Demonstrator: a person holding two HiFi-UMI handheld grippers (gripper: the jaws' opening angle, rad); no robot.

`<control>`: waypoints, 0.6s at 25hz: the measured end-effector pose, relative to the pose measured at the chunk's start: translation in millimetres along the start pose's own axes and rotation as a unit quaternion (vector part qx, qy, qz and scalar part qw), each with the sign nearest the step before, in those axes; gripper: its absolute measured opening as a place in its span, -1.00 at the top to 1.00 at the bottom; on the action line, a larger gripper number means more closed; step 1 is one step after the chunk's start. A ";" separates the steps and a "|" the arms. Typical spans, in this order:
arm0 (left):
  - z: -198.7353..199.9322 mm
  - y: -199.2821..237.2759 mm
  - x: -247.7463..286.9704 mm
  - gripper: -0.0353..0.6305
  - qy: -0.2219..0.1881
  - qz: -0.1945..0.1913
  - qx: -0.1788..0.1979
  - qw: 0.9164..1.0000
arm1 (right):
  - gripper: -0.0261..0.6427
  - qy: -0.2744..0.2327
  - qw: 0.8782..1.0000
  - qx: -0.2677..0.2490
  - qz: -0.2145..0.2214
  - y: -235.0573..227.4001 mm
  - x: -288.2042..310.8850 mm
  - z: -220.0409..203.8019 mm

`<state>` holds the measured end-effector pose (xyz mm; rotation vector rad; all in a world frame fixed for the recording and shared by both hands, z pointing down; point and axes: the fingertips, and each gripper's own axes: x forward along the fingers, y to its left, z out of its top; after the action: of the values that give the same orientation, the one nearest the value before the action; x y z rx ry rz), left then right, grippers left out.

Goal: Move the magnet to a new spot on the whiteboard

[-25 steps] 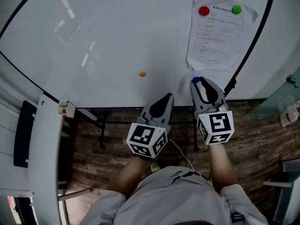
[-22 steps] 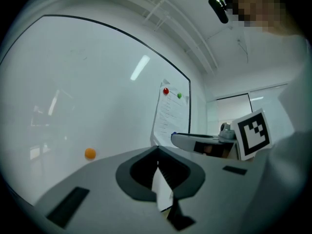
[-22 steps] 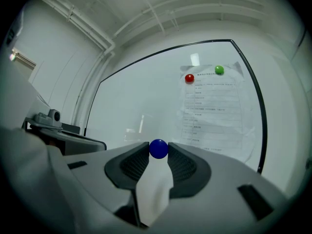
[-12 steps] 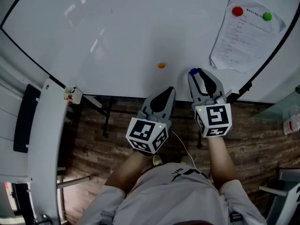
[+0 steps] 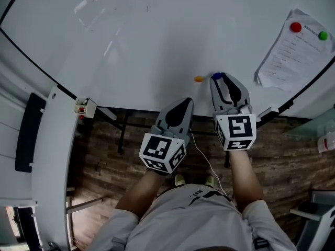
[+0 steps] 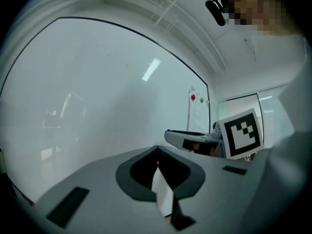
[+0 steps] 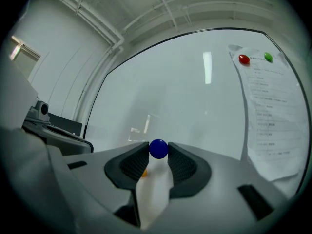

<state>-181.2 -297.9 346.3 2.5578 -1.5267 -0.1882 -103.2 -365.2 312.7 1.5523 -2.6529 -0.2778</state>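
A small blue magnet (image 5: 216, 76) (image 7: 158, 148) sits pinched between the tips of my right gripper (image 5: 219, 78) (image 7: 158, 153), which is shut on it close to the whiteboard (image 5: 157, 35). An orange magnet (image 5: 198, 79) (image 7: 143, 172) sticks to the board just left of those tips. My left gripper (image 5: 187, 102) (image 6: 157, 147) hangs lower, below the board's bottom edge, with its jaws together and nothing between them.
A printed sheet (image 5: 296, 48) (image 7: 265, 111) hangs at the board's right, pinned by a red magnet (image 5: 296, 27) and a green magnet (image 5: 323, 35). A small box (image 5: 85, 107) sits at the board's lower left corner. Brick-patterned floor lies below.
My right gripper has carried the blue magnet leftward along the board, away from the sheet, and now sits next to the orange magnet. The left gripper has stayed low and shut.
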 end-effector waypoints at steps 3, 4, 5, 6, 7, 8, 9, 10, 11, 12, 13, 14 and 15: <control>-0.8 14.0 1.5 0.86 0.004 -0.005 -0.002 1.000 | 0.54 -0.002 1.000 -0.008 -0.016 3.4 13.8 -0.2; -0.8 17.9 2.4 0.86 0.005 -0.006 -0.003 1.000 | 0.54 -0.003 1.000 -0.011 -0.022 4.1 18.0 0.0; -0.8 21.4 3.4 0.86 0.006 -0.008 -0.003 1.000 | 0.54 -0.004 1.000 -0.013 -0.026 4.6 22.0 0.1; -0.9 24.6 4.4 0.86 0.006 -0.010 -0.003 1.000 | 0.54 -0.005 0.999 -0.015 -0.031 4.7 25.5 -0.1; -1.4 27.3 5.5 0.86 0.007 -0.012 -0.004 1.000 | 0.54 -0.005 0.999 -0.017 -0.035 4.5 28.5 -0.7; -2.2 29.8 6.6 0.86 0.008 -0.014 -0.005 1.000 | 0.54 -0.004 0.999 -0.019 -0.040 4.2 30.9 -1.7; -3.4 32.0 7.5 0.86 0.010 -0.015 -0.006 1.000 | 0.54 -0.002 0.999 -0.021 -0.044 4.0 32.9 -2.9; -4.9 34.0 8.3 0.86 0.012 -0.017 -0.008 1.000 | 0.54 0.000 0.999 -0.023 -0.048 4.1 34.6 -4.2; -6.3 35.8 8.9 0.86 0.013 -0.019 -0.009 1.000 | 0.54 0.001 0.998 -0.024 -0.052 4.4 36.0 -5.2; -7.4 37.3 9.4 0.86 0.015 -0.020 -0.010 1.000 | 0.54 0.002 0.998 -0.025 -0.055 4.6 37.1 -5.8; -8.2 38.7 9.8 0.86 0.016 -0.021 -0.011 1.000 | 0.54 0.002 0.998 -0.026 -0.058 4.7 37.8 -5.9; -8.7 39.7 10.1 0.86 0.017 -0.022 -0.011 1.000 | 0.54 0.002 0.998 -0.027 -0.062 4.5 38.3 -5.8; -8.9 40.6 10.3 0.86 0.017 -0.023 -0.012 1.000 | 0.54 0.002 0.998 -0.028 -0.065 4.3 38.5 -5.7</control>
<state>-209.6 -325.4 362.8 2.5657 -1.4458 -0.1658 -125.1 -397.3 317.4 1.7084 -2.5231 -0.3523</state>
